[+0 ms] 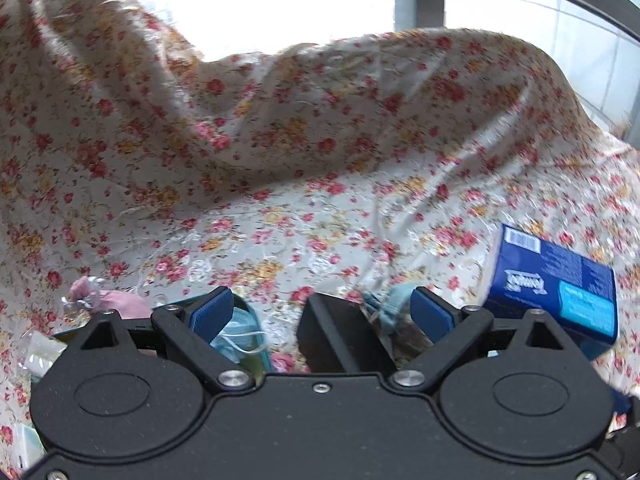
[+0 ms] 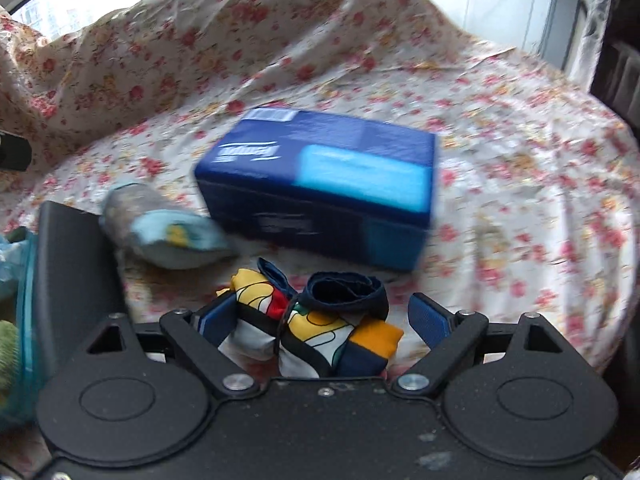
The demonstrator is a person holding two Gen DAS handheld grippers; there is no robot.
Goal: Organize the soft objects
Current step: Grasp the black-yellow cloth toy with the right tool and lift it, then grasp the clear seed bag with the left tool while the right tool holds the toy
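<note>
My right gripper (image 2: 323, 320) stands open over a multi-coloured cloth bundle (image 2: 320, 332) with a navy strap. The bundle lies between the fingers; the left pad (image 2: 218, 318) is against it and the right pad (image 2: 428, 318) is apart from it. A rolled light blue sock (image 2: 168, 232) lies to the upper left, beside a blue tissue box (image 2: 320, 184). My left gripper (image 1: 322, 312) is open with nothing gripped. Beyond its fingers I see a black panel (image 1: 336, 332), the sock (image 1: 394, 302) and the tissue box (image 1: 556, 280).
A teal container (image 1: 250, 330) with a face mask in it sits at the left, also seen as the teal container (image 2: 24, 280) beside the black panel (image 2: 76, 264). A pink pouch (image 1: 108, 300) lies at far left. The floral cloth (image 1: 320, 220) rises into a bulky fold behind.
</note>
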